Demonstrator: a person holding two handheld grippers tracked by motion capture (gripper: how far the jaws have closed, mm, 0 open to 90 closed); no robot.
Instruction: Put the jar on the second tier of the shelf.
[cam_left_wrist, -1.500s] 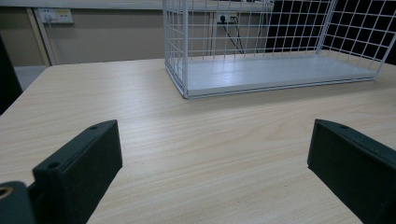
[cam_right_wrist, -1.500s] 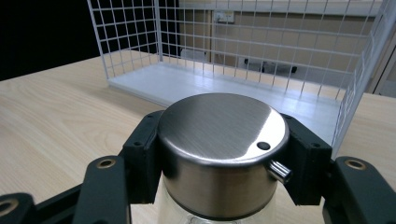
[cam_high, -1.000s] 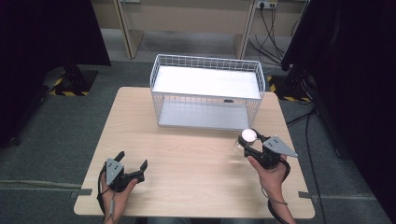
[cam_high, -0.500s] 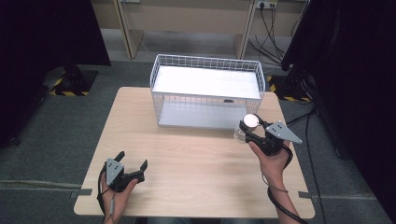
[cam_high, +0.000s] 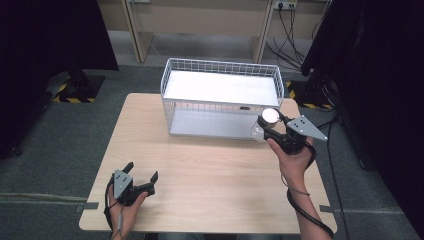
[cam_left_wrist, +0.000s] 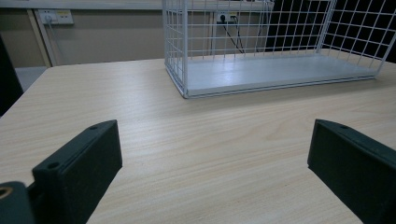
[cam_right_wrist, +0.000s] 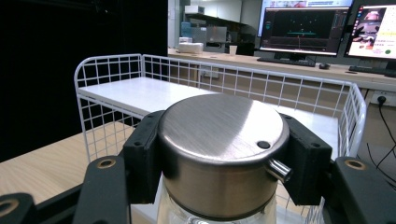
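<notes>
A glass jar with a brushed steel lid hangs above the table's right side, just in front of the white wire basket. My right gripper is shut on it. In the right gripper view the black pads press on both sides of the lid, with the basket close behind. My left gripper rests on the wooden table near the front left corner. Its jaws stand wide apart with bare table between them, and it faces the basket.
The basket stands at the back middle of the table, with a white floor and nothing seen in it. Dark curtains hang on both sides, and cables run over the floor at the back right. Monitors on a desk sit beyond the basket in the right gripper view.
My right gripper has lifted the jar off the table and carried it up and toward the basket's front right corner. The left gripper has stayed where it was.
</notes>
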